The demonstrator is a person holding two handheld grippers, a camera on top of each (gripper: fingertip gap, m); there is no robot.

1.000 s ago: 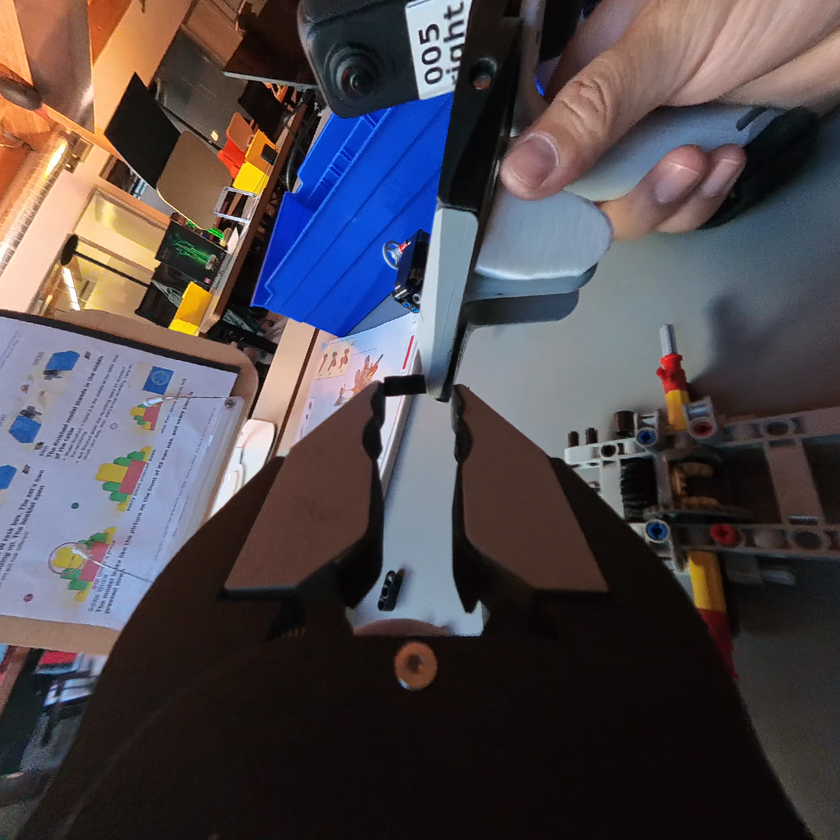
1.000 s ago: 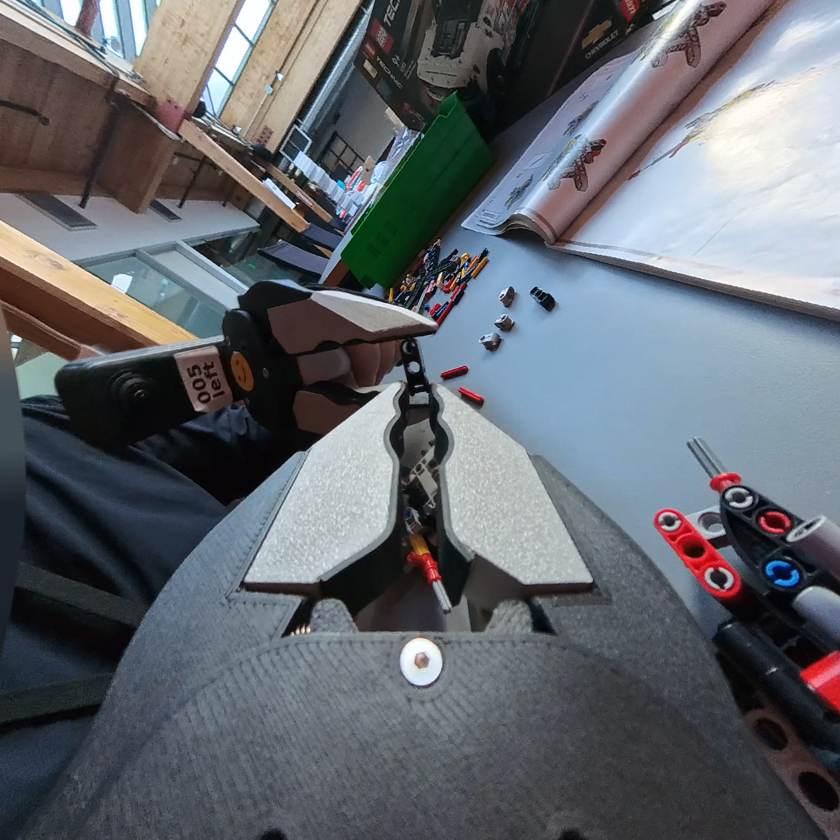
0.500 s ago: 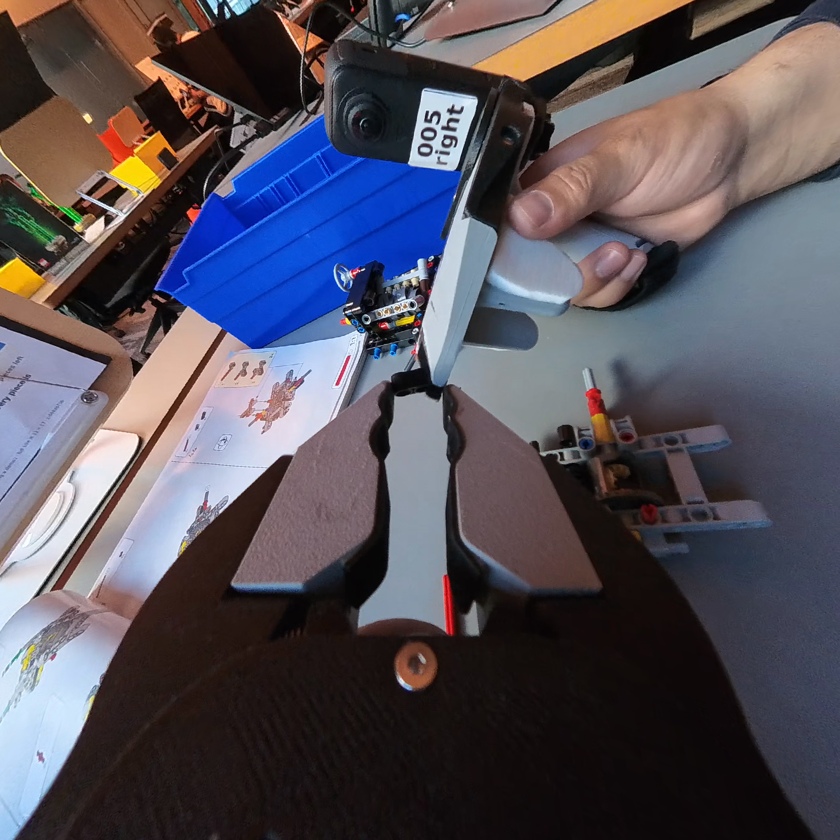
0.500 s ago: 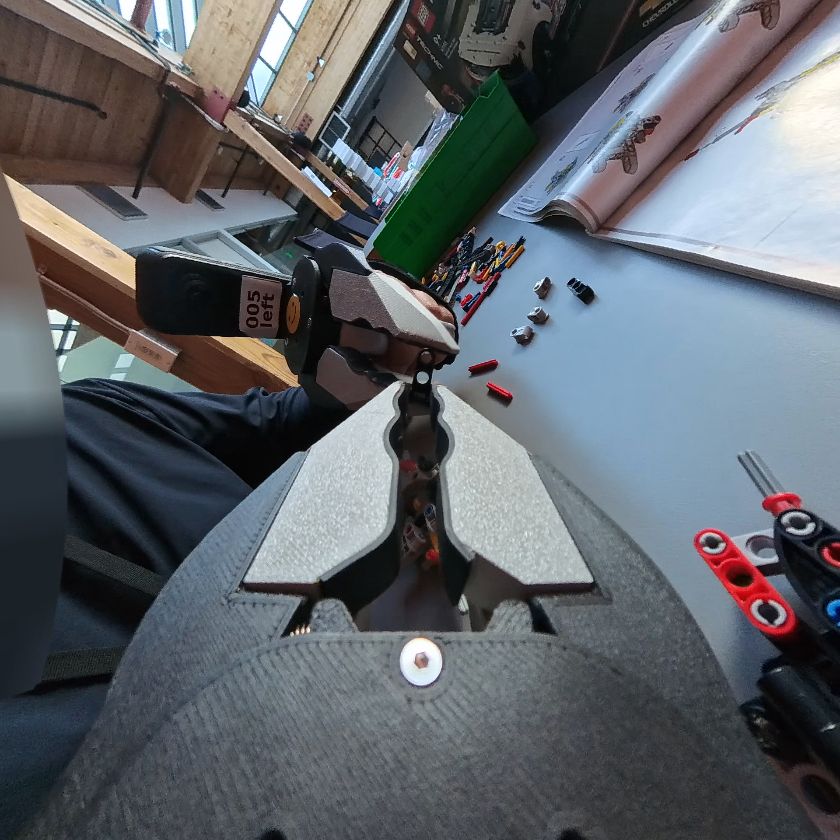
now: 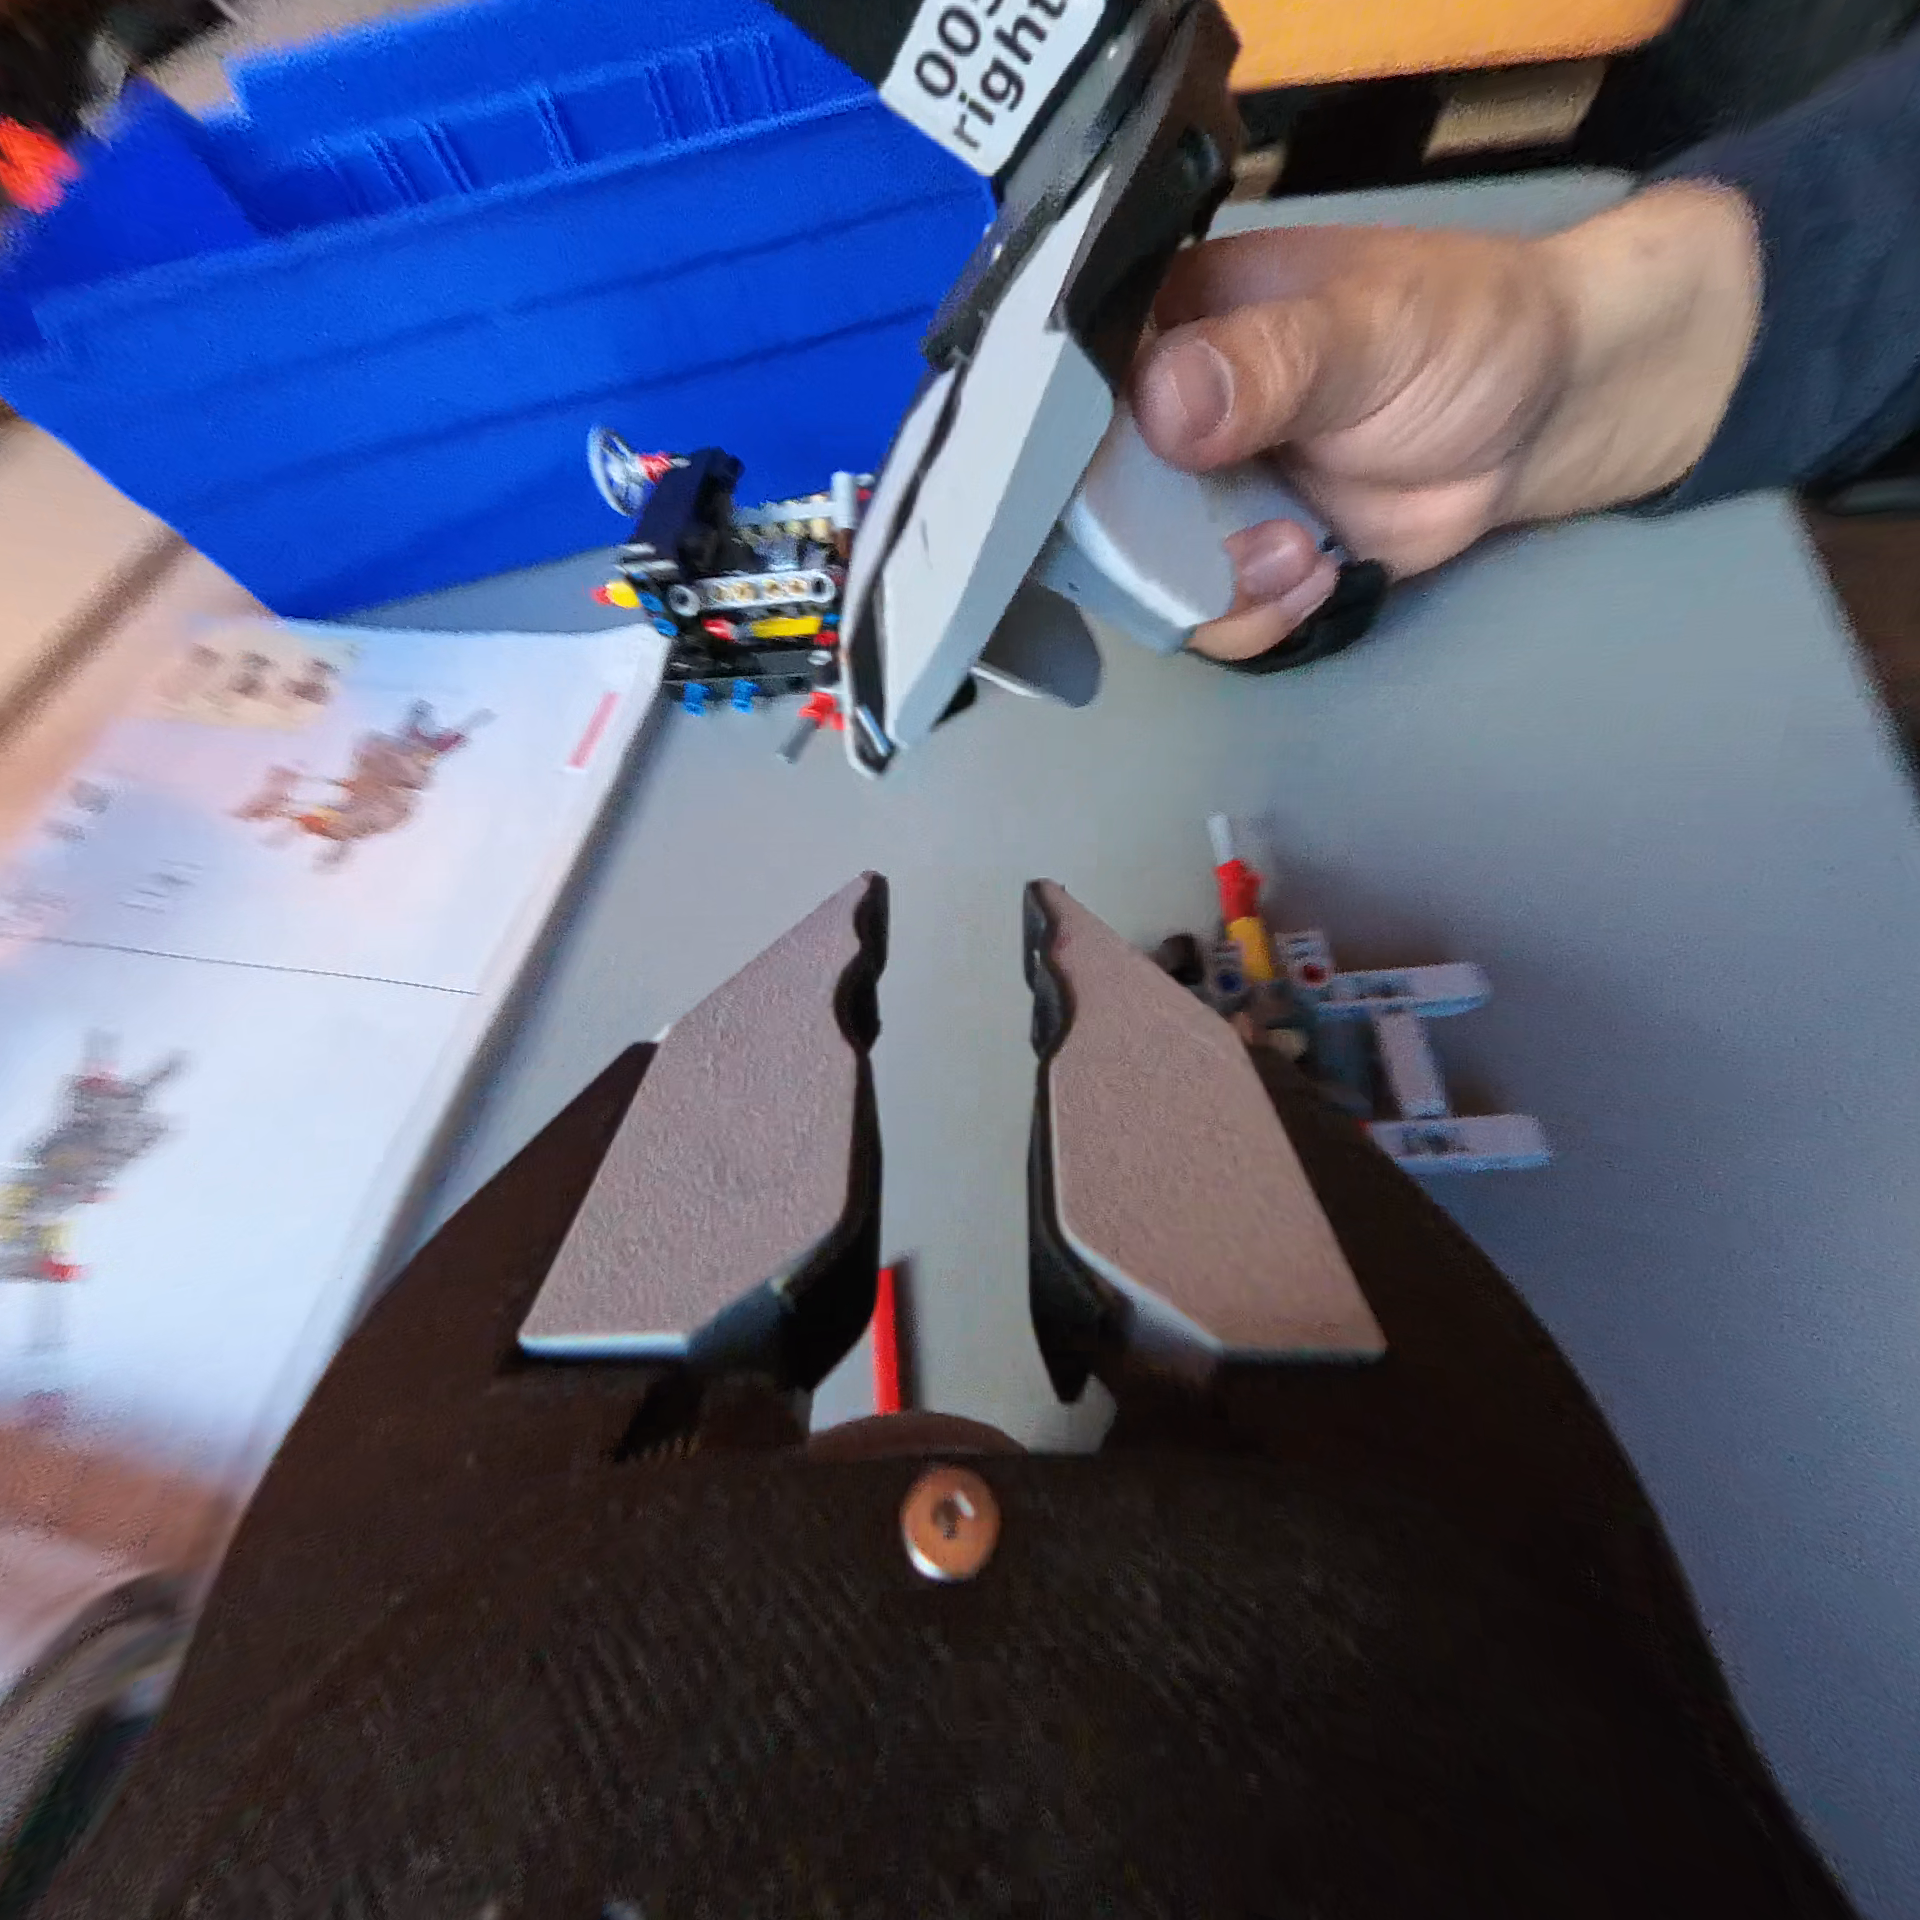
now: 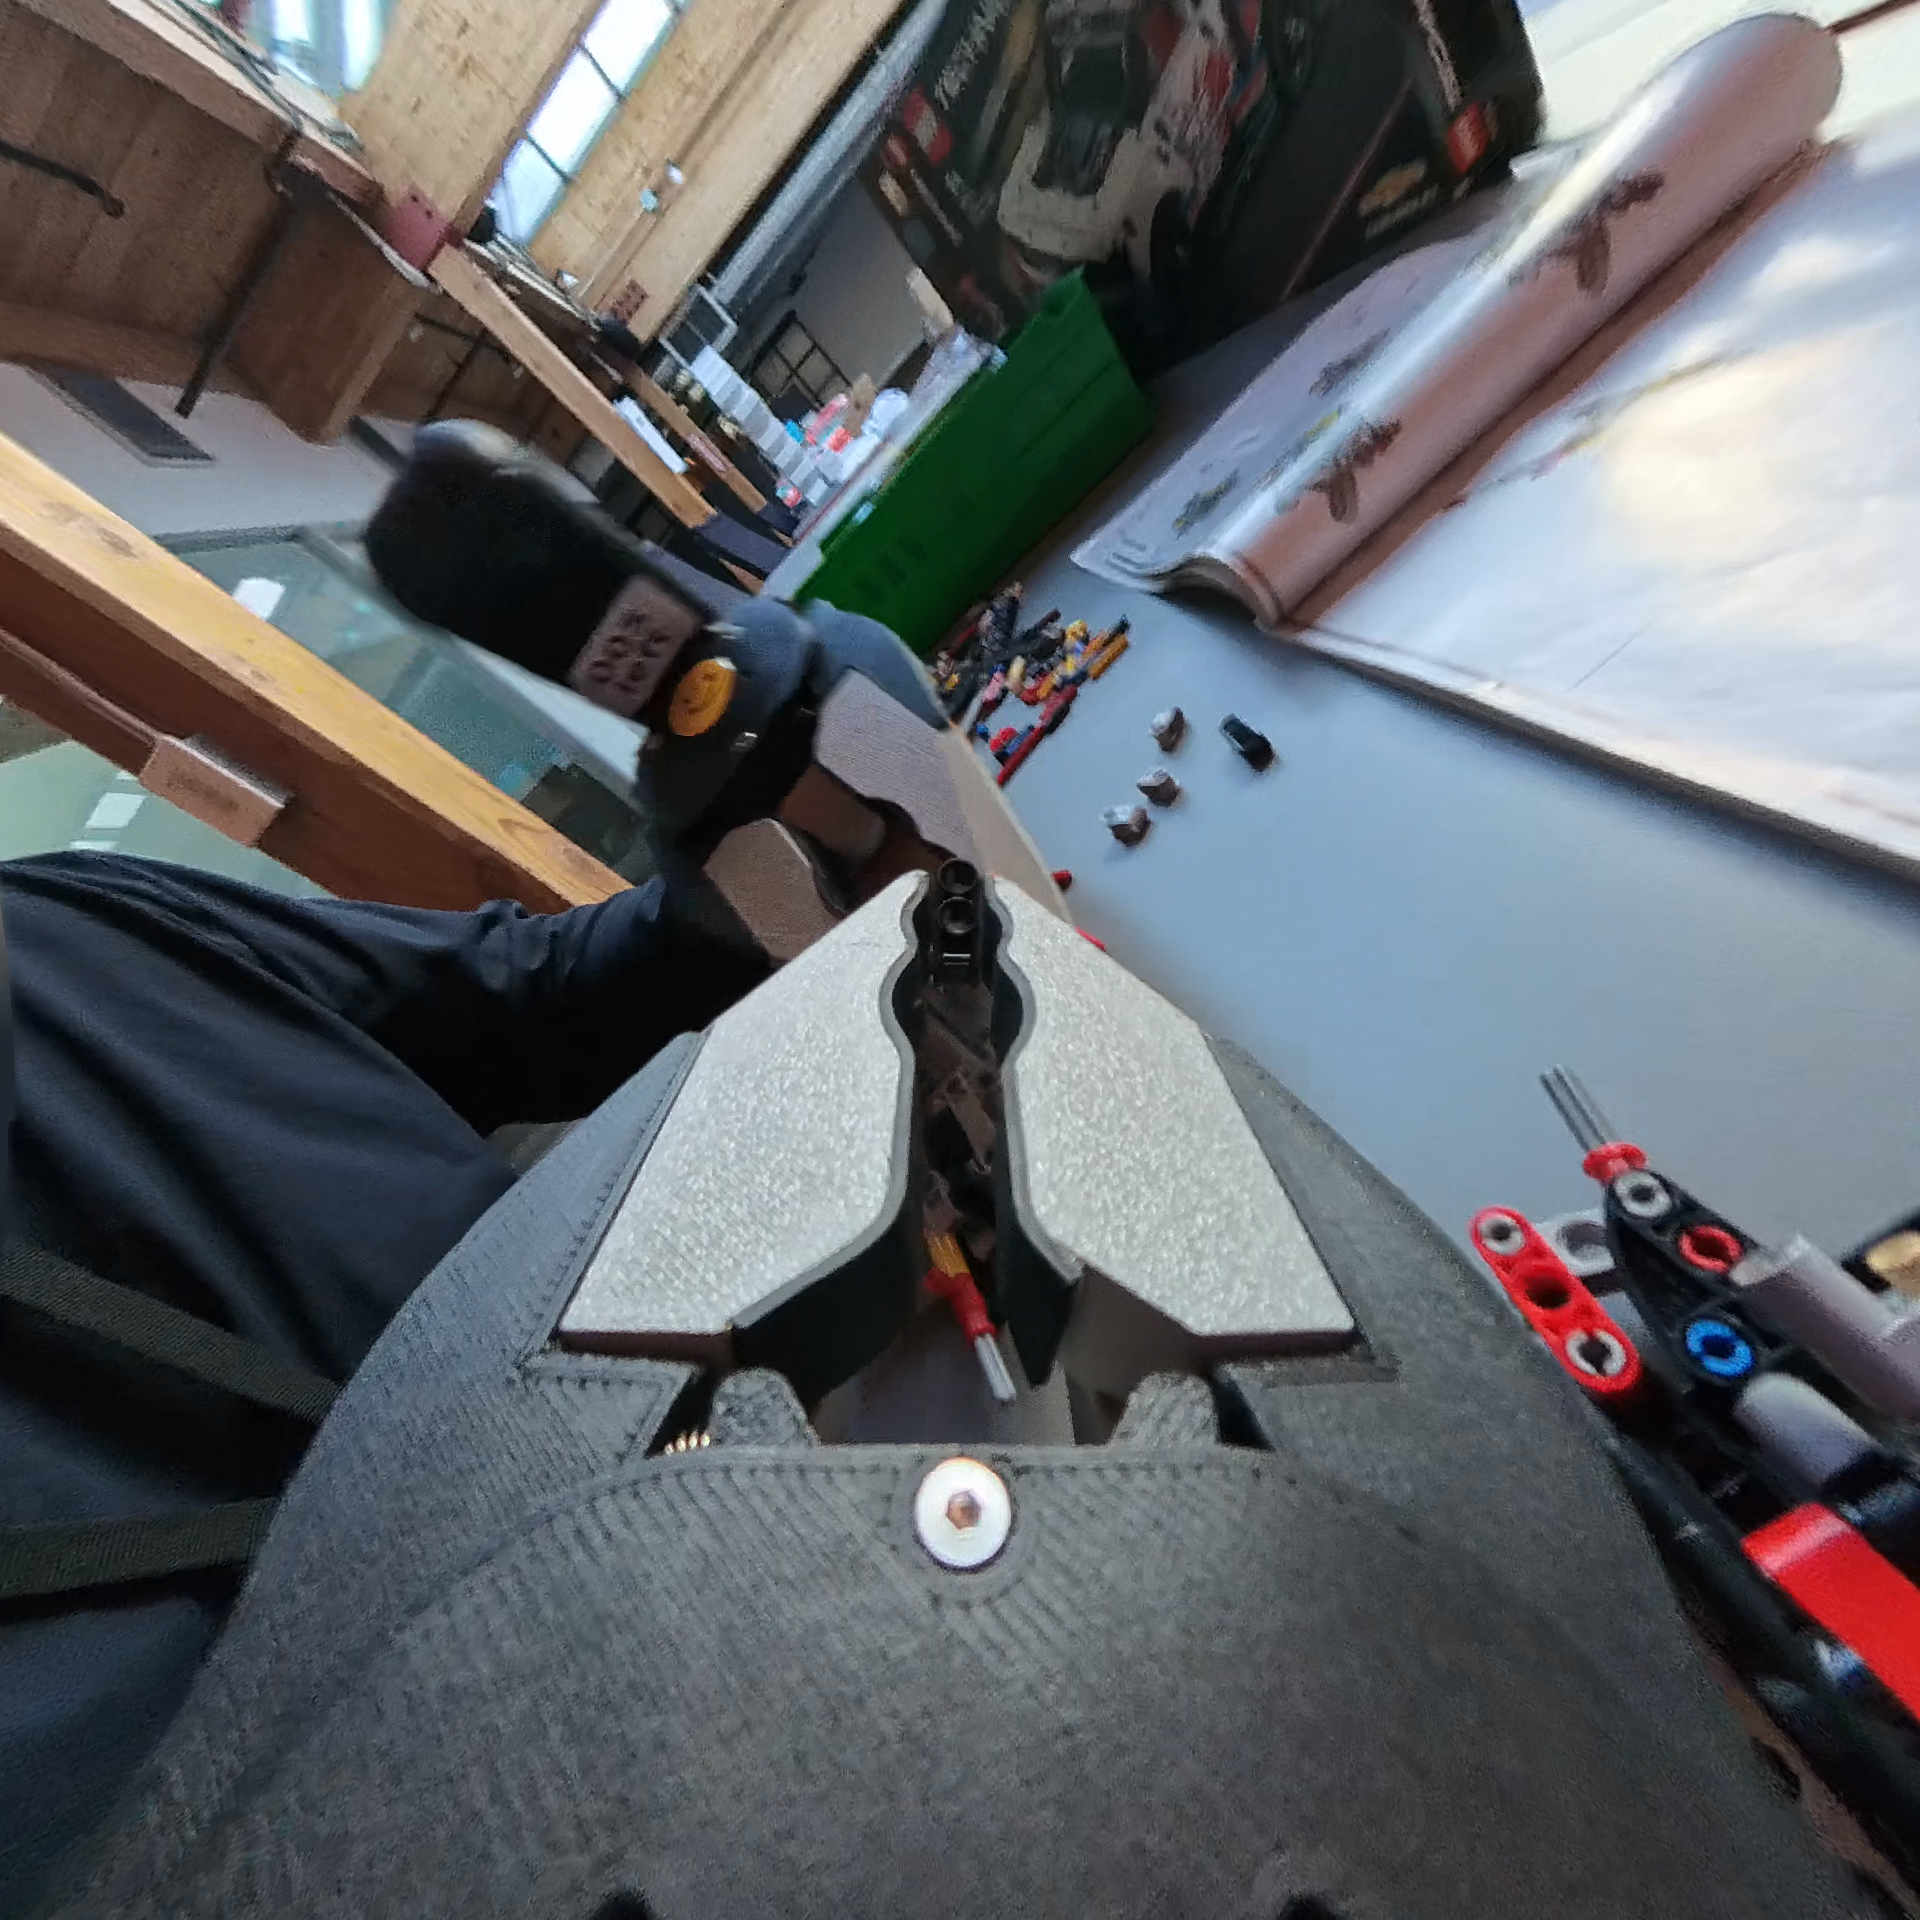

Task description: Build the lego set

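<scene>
Pulled back from the right gripper (image 5: 868,753), the left gripper (image 5: 956,899) hangs parted and bare over the grey table (image 5: 1558,831); right gripper's tips pinch a small black holed plastic connector (image 6: 958,920).

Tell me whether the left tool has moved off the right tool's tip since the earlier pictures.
Yes. The left tool has backed away; grey table now separates it from the right tool.

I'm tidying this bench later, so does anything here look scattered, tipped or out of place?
Mostly ordinary. Small loose pieces lie scattered on the grey table beside a heap of coloured parts. A red pin lies alone under the open left gripper. The right gripper pinches a black beam. Nothing looks damaged.
</scene>
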